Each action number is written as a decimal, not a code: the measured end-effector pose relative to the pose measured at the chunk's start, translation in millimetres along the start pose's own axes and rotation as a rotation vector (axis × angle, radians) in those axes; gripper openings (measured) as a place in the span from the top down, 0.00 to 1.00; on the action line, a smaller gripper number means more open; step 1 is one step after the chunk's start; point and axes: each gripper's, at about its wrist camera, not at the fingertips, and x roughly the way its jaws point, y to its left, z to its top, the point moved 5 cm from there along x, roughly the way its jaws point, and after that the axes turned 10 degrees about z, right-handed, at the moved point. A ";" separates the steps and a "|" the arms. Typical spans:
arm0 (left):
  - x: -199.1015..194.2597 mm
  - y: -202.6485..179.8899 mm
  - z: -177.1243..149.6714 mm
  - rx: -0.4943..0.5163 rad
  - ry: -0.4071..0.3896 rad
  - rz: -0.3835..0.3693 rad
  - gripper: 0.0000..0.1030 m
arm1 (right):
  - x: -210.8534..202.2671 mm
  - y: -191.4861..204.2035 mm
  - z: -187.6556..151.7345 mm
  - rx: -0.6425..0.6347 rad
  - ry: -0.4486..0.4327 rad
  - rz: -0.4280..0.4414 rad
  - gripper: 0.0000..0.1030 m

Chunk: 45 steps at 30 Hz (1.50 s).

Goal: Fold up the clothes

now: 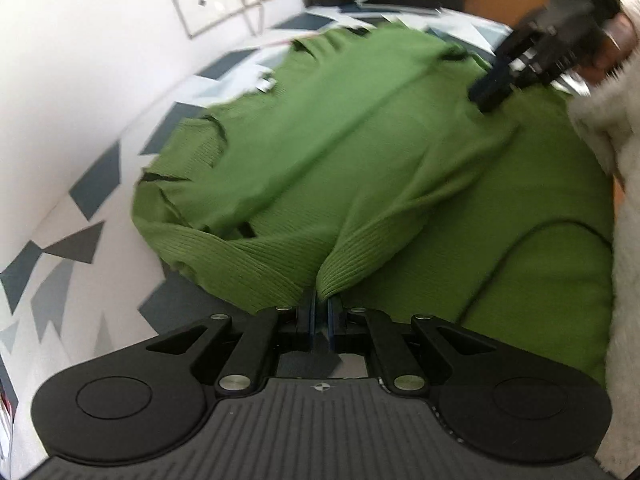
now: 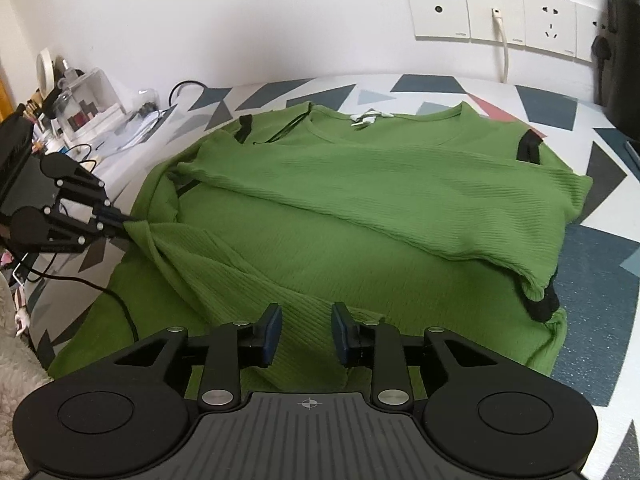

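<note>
A green ribbed sweater (image 2: 360, 208) with black trim lies on a table with a geometric patterned cloth (image 2: 592, 256), one sleeve folded across its body. My left gripper (image 1: 320, 304) is shut on a fold of the sweater's edge (image 1: 336, 264); it also shows in the right wrist view (image 2: 120, 226) at the sweater's left side. My right gripper (image 2: 306, 332) is open and empty, just above the sweater's near hem. In the left wrist view the right gripper (image 1: 490, 98) hovers over the far side of the sweater.
A white wall with sockets (image 2: 496, 12) and a plugged cable backs the table. A clear organiser with cosmetics (image 2: 80, 100) stands at the far left. A black cable (image 2: 120, 304) crosses the sweater's left edge. A dark object (image 2: 624, 60) stands at the right.
</note>
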 end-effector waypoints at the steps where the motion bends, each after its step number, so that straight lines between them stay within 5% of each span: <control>1: -0.7 2.7 3.5 -0.008 -0.016 0.012 0.94 | -0.2 0.1 -0.6 0.000 0.001 -0.003 0.72; 8: -15.2 20.7 39.1 -0.093 -0.176 0.098 0.95 | -14.5 -8.5 -3.7 0.027 -0.043 -0.073 0.75; 15: 8.4 25.3 77.1 -0.130 -0.228 0.096 0.95 | -38.9 -38.5 -3.0 0.156 -0.139 -0.173 0.81; 25: 9.8 26.1 64.4 -0.187 -0.197 0.092 0.95 | -23.0 -22.2 -16.9 0.219 -0.064 -0.002 0.62; 27: 7.5 25.5 65.8 -0.184 -0.202 0.095 0.95 | -11.8 -16.2 -19.2 0.192 -0.026 -0.004 0.69; 29: 5.3 25.4 68.0 -0.184 -0.210 0.098 0.95 | -7.2 -13.2 -18.0 0.160 -0.013 -0.020 0.96; 30: 4.8 26.3 69.6 -0.190 -0.214 0.095 0.95 | -8.8 -13.9 -15.7 0.155 -0.021 -0.023 0.95; 35: 14.3 32.6 81.2 -0.205 -0.228 0.099 0.95 | -47.2 -49.3 13.5 0.328 -0.242 0.018 0.99; 38: 37.0 38.2 89.3 -0.237 -0.193 0.081 0.94 | -68.0 -88.3 38.8 0.454 -0.409 -0.042 0.98; 40: 54.6 41.3 92.3 -0.258 -0.141 0.076 0.83 | -77.5 -112.5 53.4 0.523 -0.496 -0.104 0.95; 42: 66.4 45.0 93.5 -0.270 -0.094 0.097 0.51 | -77.1 -125.7 64.8 0.512 -0.497 -0.128 0.93; 45: 55.0 53.4 89.7 -0.331 -0.102 0.098 0.43 | -61.6 -105.9 66.1 0.326 -0.330 -0.118 0.72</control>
